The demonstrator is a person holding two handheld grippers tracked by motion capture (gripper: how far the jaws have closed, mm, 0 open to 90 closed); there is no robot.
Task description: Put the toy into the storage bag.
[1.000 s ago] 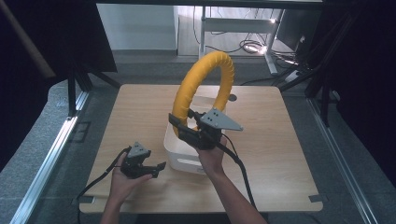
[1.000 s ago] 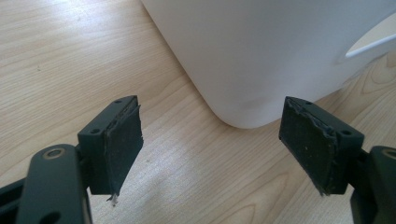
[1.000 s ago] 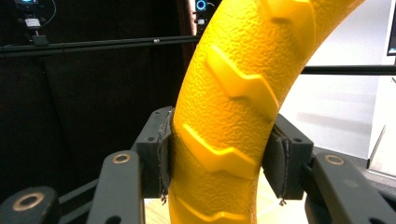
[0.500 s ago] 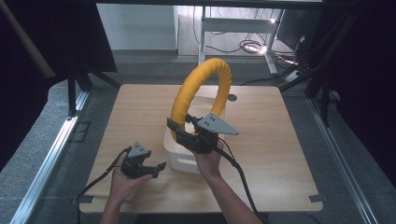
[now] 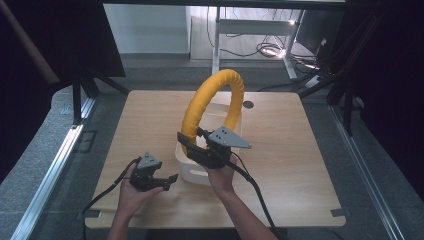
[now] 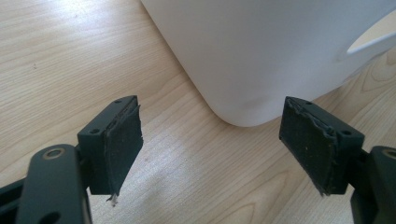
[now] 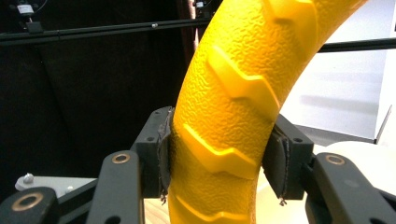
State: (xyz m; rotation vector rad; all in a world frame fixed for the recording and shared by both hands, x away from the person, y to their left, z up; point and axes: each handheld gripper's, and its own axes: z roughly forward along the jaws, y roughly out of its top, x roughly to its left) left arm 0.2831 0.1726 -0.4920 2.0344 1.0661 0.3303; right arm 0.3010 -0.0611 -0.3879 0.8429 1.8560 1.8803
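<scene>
Right gripper (image 5: 186,141): clamping the yellow ring (image 5: 212,104), jaws pressing both sides.
Yellow ring: standing upright over the white bin (image 5: 192,171).
Left gripper (image 5: 167,180): resting on the table (image 5: 290,150), jaws gaping wide, facing the bin's corner.

A lab test bay: a bare wooden table (image 5: 280,150) ringed by black curtains (image 5: 50,45) (floor cables (image 5: 270,49) and a metal stand (image 5: 250,27) behind).

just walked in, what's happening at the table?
A person works two handheld tongs. The right tongs are shut on a yellow ridged ring, holding it upright above a white bin on the wooden table. The left tongs are open, empty, low over the table, facing the bin's near corner.
</scene>
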